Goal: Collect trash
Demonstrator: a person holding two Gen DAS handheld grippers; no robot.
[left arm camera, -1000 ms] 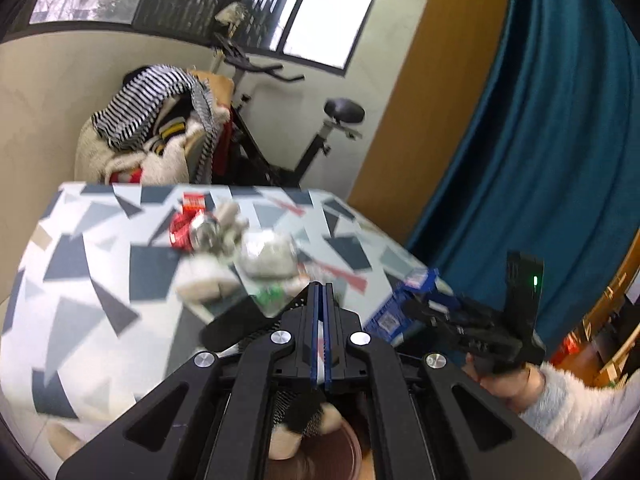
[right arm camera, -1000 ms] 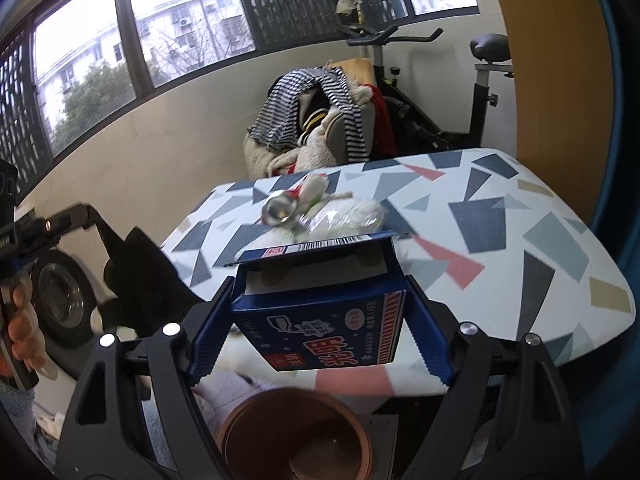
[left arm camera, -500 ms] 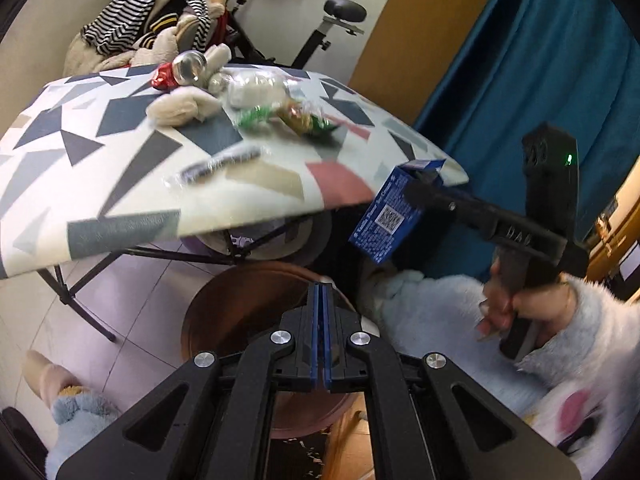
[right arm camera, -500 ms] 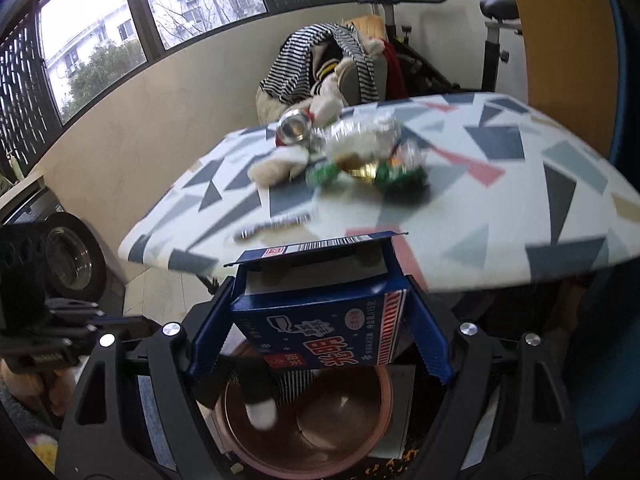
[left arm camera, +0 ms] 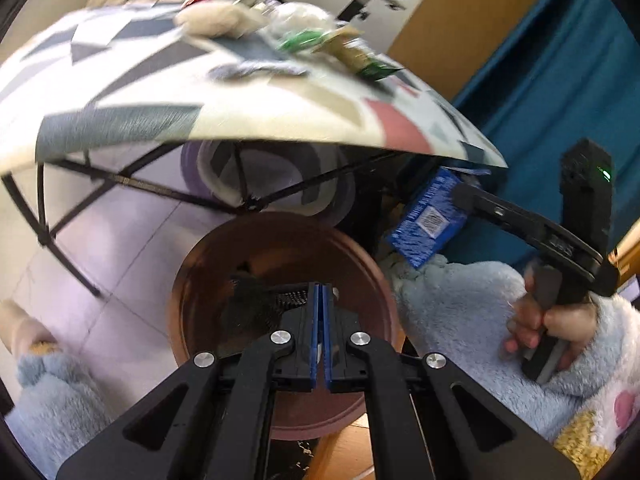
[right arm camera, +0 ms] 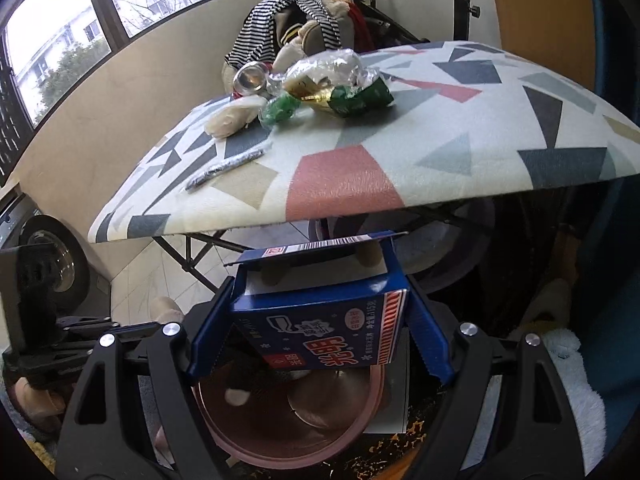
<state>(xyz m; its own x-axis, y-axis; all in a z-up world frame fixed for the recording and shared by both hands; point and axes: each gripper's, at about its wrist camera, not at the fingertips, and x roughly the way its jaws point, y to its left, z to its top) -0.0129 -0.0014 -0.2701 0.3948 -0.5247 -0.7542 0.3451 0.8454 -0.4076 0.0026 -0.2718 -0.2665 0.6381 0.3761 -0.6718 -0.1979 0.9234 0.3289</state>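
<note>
- Over the last second the right gripper [right arm camera: 320, 336] has dropped from surface height to just above the brown bin [right arm camera: 288, 412], low in the frame, still clamped on the blue carton [right arm camera: 320, 320].
- The left gripper [left arm camera: 320, 340] has swung down too; its fingers are pressed together with nothing visibly between them, and a dark item it carried now lies inside the bin [left arm camera: 280, 276].
- So one piece is in, and the carton looks ready to release.
- On the patterned surface [right arm camera: 440, 152], upper frame, remain a can [right arm camera: 250, 78], green wrappers [right arm camera: 356, 98], a clear bag [right arm camera: 328, 64] and a thin dark wrapper [right arm camera: 226, 168].
</note>
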